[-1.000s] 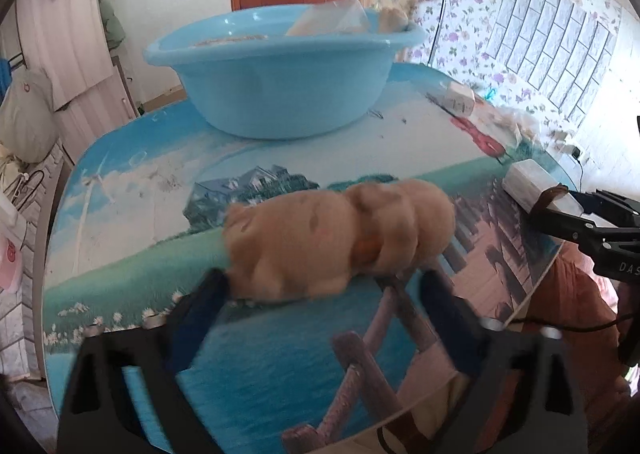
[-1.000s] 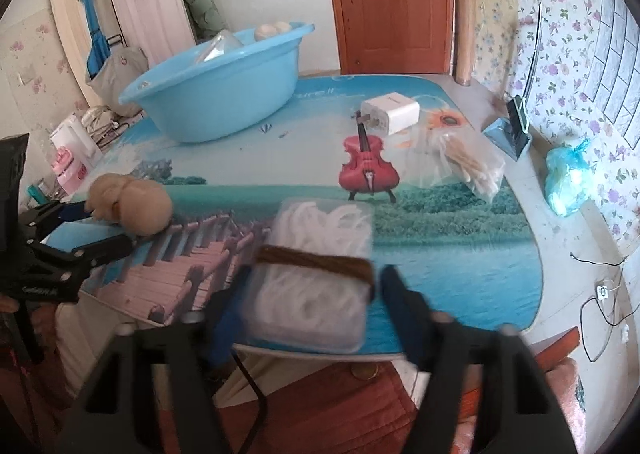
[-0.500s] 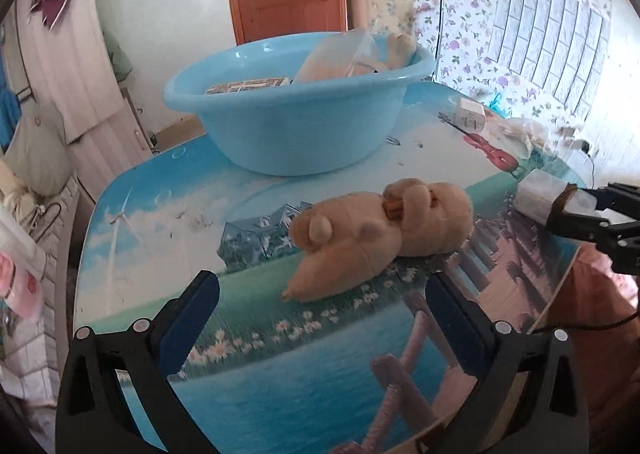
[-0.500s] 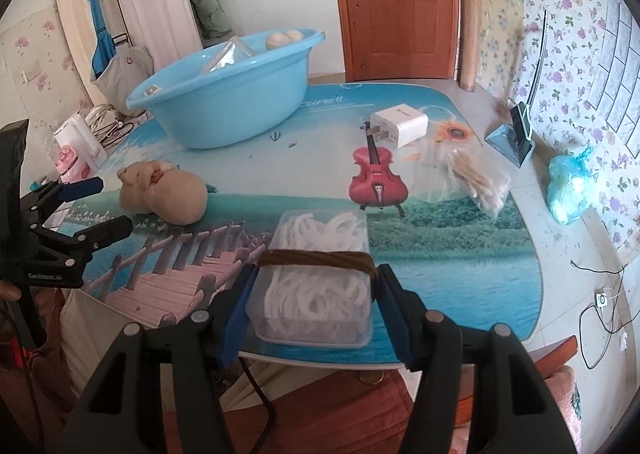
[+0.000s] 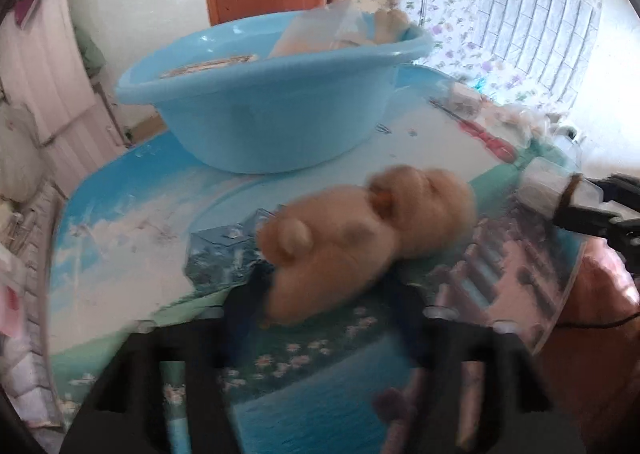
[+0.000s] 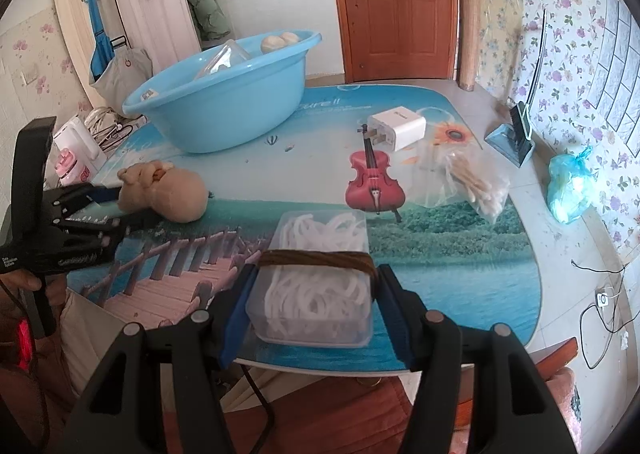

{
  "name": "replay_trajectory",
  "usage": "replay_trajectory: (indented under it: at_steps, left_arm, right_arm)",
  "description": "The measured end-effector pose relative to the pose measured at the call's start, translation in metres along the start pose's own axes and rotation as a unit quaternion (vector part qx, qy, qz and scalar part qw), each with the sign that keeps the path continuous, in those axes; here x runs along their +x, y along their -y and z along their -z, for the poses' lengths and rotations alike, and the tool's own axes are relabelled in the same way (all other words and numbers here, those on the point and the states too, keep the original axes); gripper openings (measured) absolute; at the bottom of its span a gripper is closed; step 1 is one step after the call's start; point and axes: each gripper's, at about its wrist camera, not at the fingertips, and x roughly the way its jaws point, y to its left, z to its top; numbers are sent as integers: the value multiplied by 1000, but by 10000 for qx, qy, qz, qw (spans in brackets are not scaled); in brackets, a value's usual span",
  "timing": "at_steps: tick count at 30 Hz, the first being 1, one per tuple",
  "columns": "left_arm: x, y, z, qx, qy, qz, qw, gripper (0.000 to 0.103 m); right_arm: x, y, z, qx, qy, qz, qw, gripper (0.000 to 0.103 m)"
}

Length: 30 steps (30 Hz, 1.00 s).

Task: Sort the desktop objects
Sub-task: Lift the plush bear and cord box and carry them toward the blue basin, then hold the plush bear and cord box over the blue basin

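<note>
round light-blue plastic basin (image 6: 224, 94) stands at the table's (image 6: 460, 254) far left with a clear bag and a tan plush already inside; white charger cube (image 6: 396, 128) and clear bag of wooden sticks (image 6: 472, 178) lie mid-right. left gripper (image 5: 328, 290) is closed round the fuzzy tan plush toy (image 5: 360, 230), view blurred. right gripper (image 6: 312, 306) pinches the clear plastic box of white cord (image 6: 316, 282), banded brown, at the near edge

Left gripper (image 6: 114, 208) low over the table's near-left edge, fingers closed in on the plush toy (image 6: 168, 196) — right gripper (image 6: 314, 310) level at the near edge, clamped on the plastic box (image 6: 316, 286).
</note>
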Motion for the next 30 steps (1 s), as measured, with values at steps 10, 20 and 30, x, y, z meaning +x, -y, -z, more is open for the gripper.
replay_trajectory:
  at_steps: [10, 20, 30]
  left_arm:
    - [-40, -1, 4, -94, 314, 220, 9992, 41]
    - [-102, -9, -7, -365, 972, 178, 9944, 41]
    - [-112, -32, -35, -652, 1247, -149, 9899, 41]
  right_arm:
    - [-20, -9, -9, -65, 295, -148, 9994, 58]
    - [-40, -30, -28, -256, 693, -384, 9965, 58]
    - [-45, -45, -65, -444, 1077, -648, 9911, 58]
